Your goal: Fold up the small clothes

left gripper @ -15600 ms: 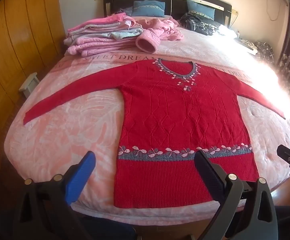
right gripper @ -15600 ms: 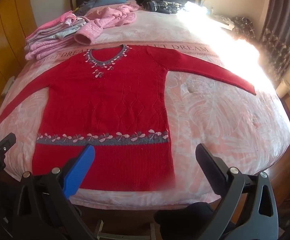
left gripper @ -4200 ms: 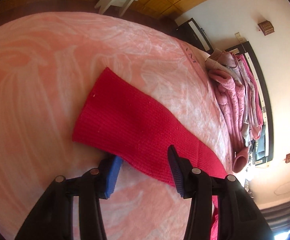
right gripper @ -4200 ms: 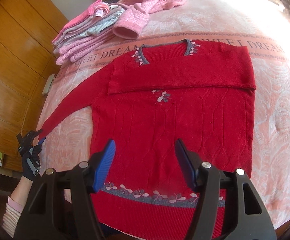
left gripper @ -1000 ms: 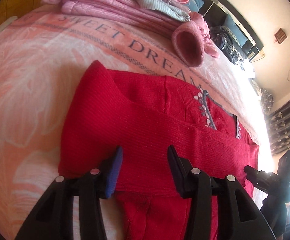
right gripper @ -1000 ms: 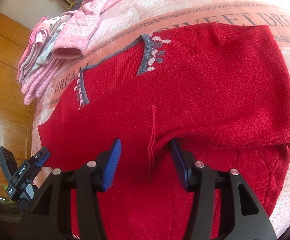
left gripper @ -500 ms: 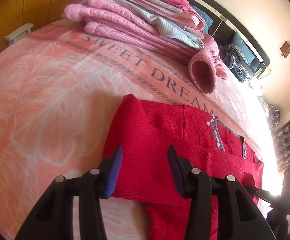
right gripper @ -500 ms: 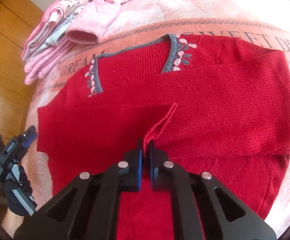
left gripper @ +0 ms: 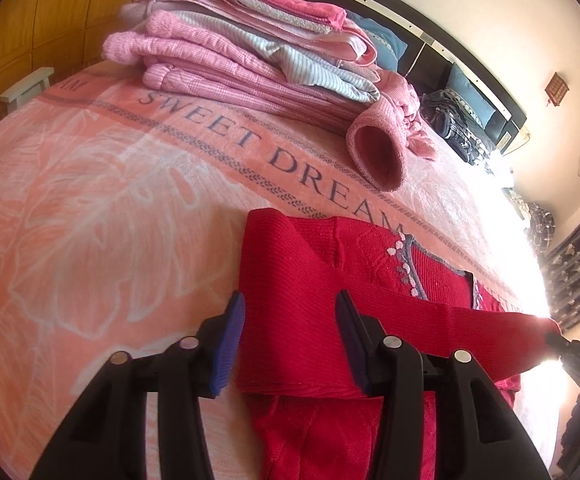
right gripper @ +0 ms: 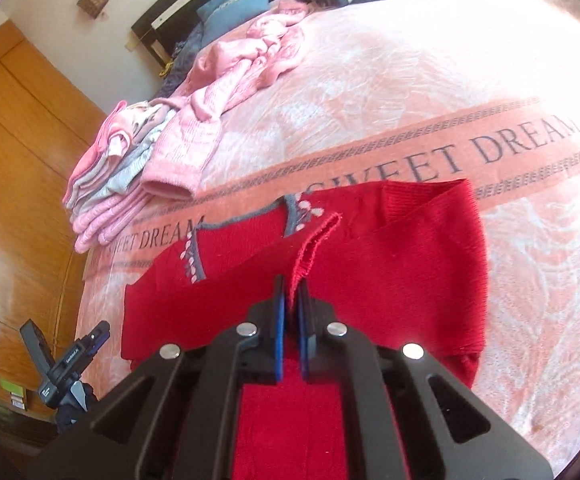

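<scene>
A red knitted sweater (left gripper: 330, 280) (right gripper: 390, 264) lies on the pink bed, both sleeves folded across its chest. In the right wrist view my right gripper (right gripper: 292, 292) is shut on the cuff (right gripper: 316, 246) of the left sleeve and holds it lifted off the sweater. That same gripper shows at the far right edge of the left wrist view, at the raised sleeve end (left gripper: 546, 326). My left gripper (left gripper: 290, 320) is open, its blue pads on either side of the folded left shoulder edge, gripping nothing. It also appears small in the right wrist view (right gripper: 69, 356).
A stack of folded pink and grey clothes (left gripper: 241, 52) (right gripper: 109, 176) sits at the head of the bed with a loose pink garment (right gripper: 257, 52) beside it. The pink "SWEET DREAM" blanket (left gripper: 89, 208) spreads to the left. Wooden wardrobe (right gripper: 13, 152) stands at the left.
My right gripper, shut on the sleeve cuff half a second ago, has lifted it higher. My left gripper has drawn back toward the sweater's left shoulder edge and stays open.
</scene>
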